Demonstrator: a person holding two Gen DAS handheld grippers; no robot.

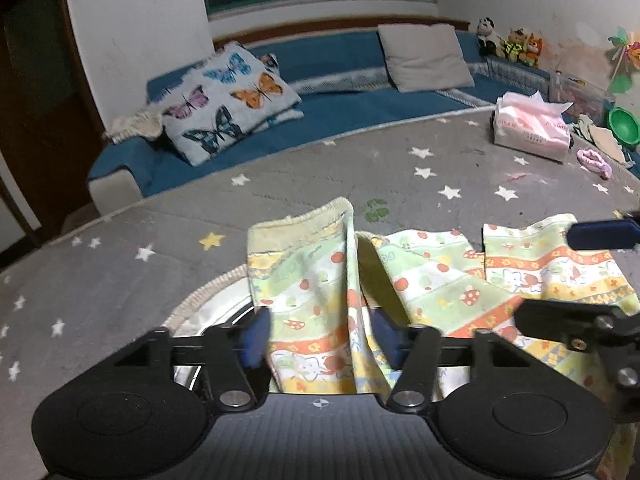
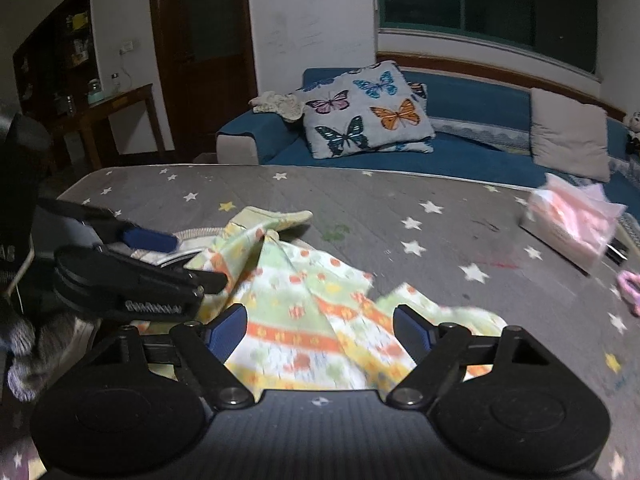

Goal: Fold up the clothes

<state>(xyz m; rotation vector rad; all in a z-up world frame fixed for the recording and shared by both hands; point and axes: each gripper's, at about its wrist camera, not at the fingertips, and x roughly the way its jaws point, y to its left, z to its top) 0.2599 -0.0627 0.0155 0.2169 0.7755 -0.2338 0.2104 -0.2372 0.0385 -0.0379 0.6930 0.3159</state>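
Observation:
A child's printed garment [image 1: 436, 280] in green, yellow and orange stripes lies crumpled on the grey star-patterned table [image 1: 120, 248]. My left gripper [image 1: 320, 336] has its blue pads wide apart, with a raised fold of the cloth running up between them. My right gripper [image 2: 320, 330] is open over the same garment [image 2: 304, 304], which looks blurred there. The right gripper's fingers [image 1: 600, 234] show at the right edge of the left wrist view. The left gripper [image 2: 136, 264] shows at the left of the right wrist view.
A white garment with a ribbed edge [image 1: 208, 300] lies under the printed one. A pink tissue pack [image 1: 532, 128], a pink hair tie [image 1: 596, 160] and a green bowl [image 1: 624, 126] sit at the table's far right. A blue sofa with a butterfly cushion [image 1: 228, 100] stands behind.

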